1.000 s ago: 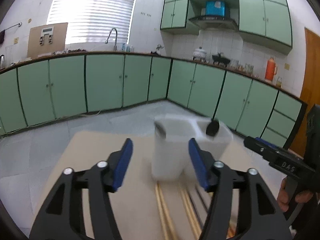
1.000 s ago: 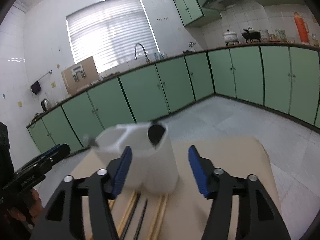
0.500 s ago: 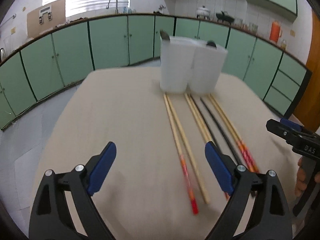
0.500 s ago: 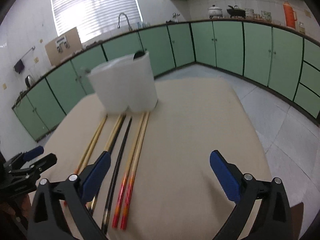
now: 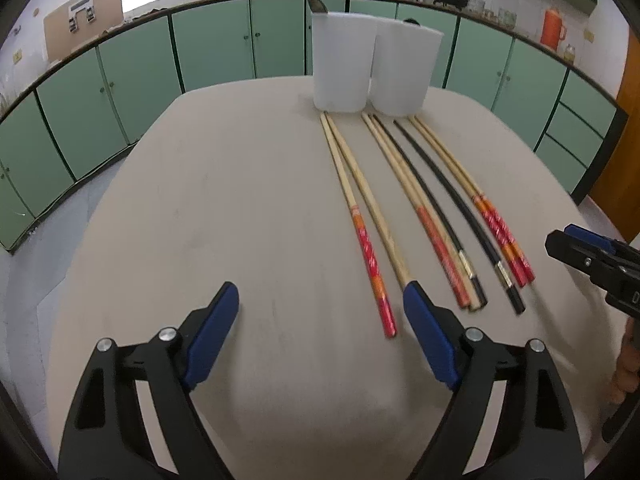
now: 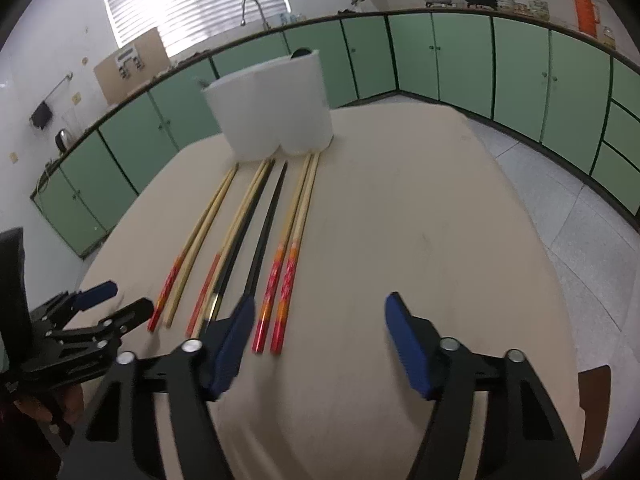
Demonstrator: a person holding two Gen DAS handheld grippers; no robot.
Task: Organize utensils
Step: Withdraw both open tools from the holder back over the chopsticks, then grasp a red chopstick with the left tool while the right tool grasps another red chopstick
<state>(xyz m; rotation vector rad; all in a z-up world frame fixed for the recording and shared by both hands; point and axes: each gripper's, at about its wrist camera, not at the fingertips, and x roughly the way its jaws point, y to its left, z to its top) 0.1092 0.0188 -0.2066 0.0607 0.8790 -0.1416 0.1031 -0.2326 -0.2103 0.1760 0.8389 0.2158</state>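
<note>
The left gripper [image 5: 320,300] is angled downward, its jaws spread apart after just closing a little, with nothing caught between the blue pads [image 5: 426,334]. The right gripper [image 6: 318,312] is tilted down likewise, jaws parted and just narrowed, nothing gripped. A hand [image 5: 626,364] is glimpsed behind it.

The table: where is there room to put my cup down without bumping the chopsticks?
The table is bare left of the chopsticks, from the white holder down to the left gripper. It is also bare right of the chopsticks, ahead of the right gripper. The strip from the holder to the near ends of the chopsticks is crowded.
</note>
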